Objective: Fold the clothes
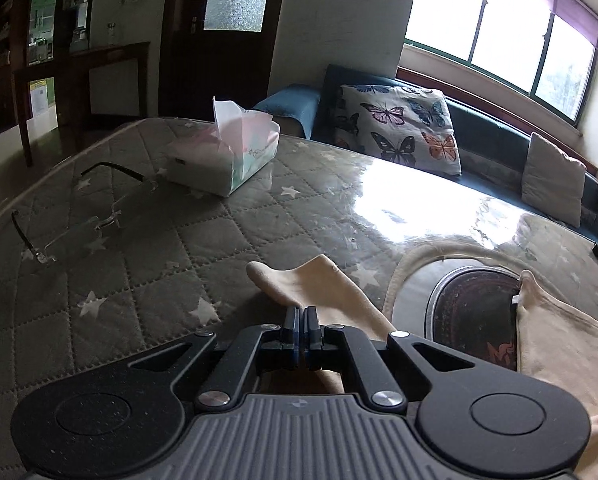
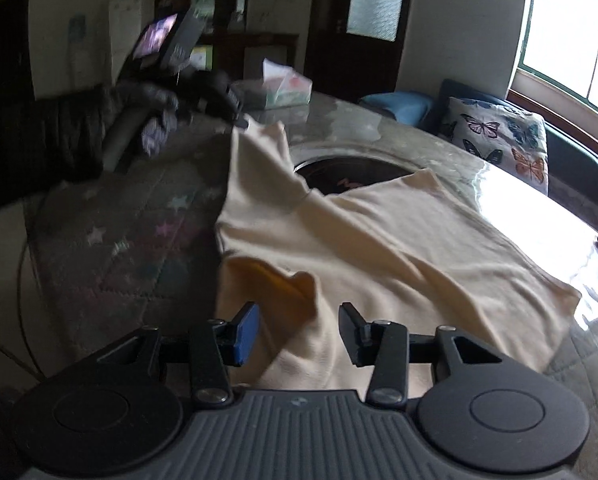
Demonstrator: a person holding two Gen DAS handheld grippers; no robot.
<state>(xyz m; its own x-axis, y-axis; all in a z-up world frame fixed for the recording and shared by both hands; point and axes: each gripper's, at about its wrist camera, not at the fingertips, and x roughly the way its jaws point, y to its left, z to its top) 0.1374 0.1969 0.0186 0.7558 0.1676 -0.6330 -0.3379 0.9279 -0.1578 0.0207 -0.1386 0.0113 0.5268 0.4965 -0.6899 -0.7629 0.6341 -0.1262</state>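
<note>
My left gripper (image 1: 302, 316) is pinching 1 corner of the limp, light cream cotton garment (image 2: 379, 232) on the quilted star-print table (image 1: 139, 264); my right gripper (image 2: 299, 332) is hovering spread, hem edge at 12 o'clock offering the next hold.

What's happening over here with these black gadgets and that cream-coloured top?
A person is folding a cream shirt on a quilted table, using a handheld tool in each hand. The left tool is shut on a corner of the shirt and holds it raised above the table. The right tool is open, poised over the near part of the shirt without gripping it. Glasses and a tissue box sit further back, apart from the shirt.
</note>
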